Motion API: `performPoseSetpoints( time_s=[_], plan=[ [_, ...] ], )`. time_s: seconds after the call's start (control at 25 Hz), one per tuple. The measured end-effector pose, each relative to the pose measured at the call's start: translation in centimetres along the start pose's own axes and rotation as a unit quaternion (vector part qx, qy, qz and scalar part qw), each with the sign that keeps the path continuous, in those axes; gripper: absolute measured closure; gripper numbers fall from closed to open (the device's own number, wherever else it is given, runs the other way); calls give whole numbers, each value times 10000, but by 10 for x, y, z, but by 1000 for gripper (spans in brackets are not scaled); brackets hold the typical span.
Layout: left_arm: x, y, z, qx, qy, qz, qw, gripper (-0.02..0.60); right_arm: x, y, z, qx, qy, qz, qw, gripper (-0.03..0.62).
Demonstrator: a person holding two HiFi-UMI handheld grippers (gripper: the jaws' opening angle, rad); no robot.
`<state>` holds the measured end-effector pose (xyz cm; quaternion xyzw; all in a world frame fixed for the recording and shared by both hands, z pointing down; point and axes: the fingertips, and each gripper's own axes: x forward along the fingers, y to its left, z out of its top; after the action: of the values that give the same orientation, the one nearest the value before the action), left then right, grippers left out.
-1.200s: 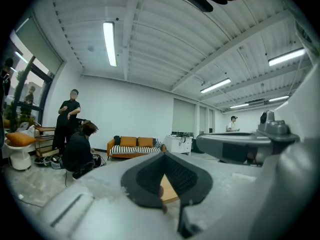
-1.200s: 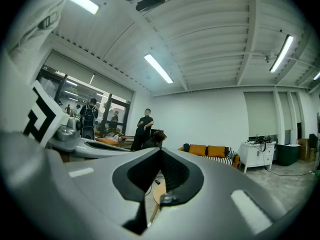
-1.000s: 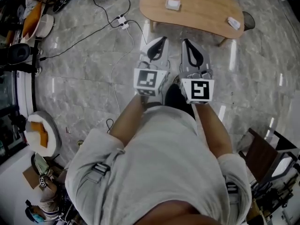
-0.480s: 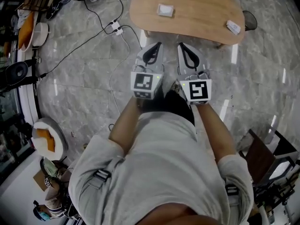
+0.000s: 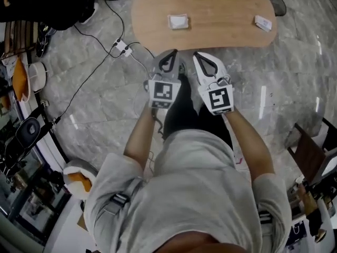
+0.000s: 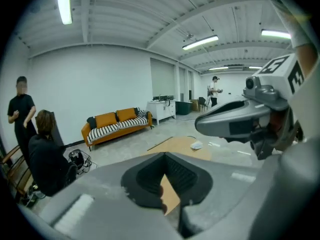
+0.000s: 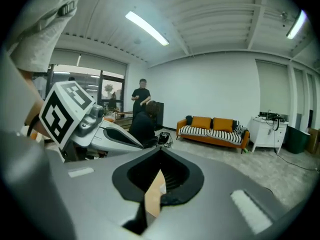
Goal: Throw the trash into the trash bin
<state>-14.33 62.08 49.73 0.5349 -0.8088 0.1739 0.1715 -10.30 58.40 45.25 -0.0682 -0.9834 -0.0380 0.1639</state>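
Note:
A crumpled white piece of trash [image 5: 178, 21] lies on the oval wooden table [image 5: 221, 15], left of its middle. A second white piece [image 5: 263, 22] lies near the table's right end. A dark round bin [image 5: 276, 4] stands on the floor beyond that end. My left gripper [image 5: 172, 53] and right gripper [image 5: 196, 55] are side by side just short of the table's near edge, both shut with nothing in them. In the left gripper view the table [image 6: 185, 145] and one white piece [image 6: 196, 145] show past my shut left gripper [image 6: 166, 155].
A power strip [image 5: 122, 47] with cables lies on the marble floor to the left. A dark chair [image 5: 308, 152] stands at the right. An orange sofa [image 7: 214, 129] and people [image 7: 142, 111] are across the room. Shelves with clutter line the left edge.
Both grippers have moved forward and down together toward the table. The table's near edge is now right in front of their tips. Both stayed shut.

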Motion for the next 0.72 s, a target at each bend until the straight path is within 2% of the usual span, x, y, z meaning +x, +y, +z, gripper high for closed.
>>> performPoseSetpoints(
  time_s=[0.12, 0.32, 0.44, 0.56, 0.64, 0.72],
  plan=[
    [41, 30, -19, 74, 218, -360, 9991, 562, 49, -14, -19, 254, 237, -325, 9989, 586],
    [111, 55, -95, 316, 1193, -823, 9889, 562, 97, -29, -57, 687, 693, -638, 9932, 586],
    [143, 61, -118, 455, 1411, -1032, 9835, 561, 121, -35, -85, 867, 962, -633, 9896, 586],
    [167, 57, -138, 559, 1587, -1257, 9777, 561, 138, -46, -110, 1279, 1056, -830, 9827, 586],
    [181, 57, -164, 816, 1882, -1365, 9692, 562, 145, -52, -125, 1477, 1123, -996, 9776, 586],
    [195, 61, -197, 1184, 2329, -1445, 9544, 561, 146, -54, -139, 1612, 1229, -1147, 9725, 586]
  ],
)
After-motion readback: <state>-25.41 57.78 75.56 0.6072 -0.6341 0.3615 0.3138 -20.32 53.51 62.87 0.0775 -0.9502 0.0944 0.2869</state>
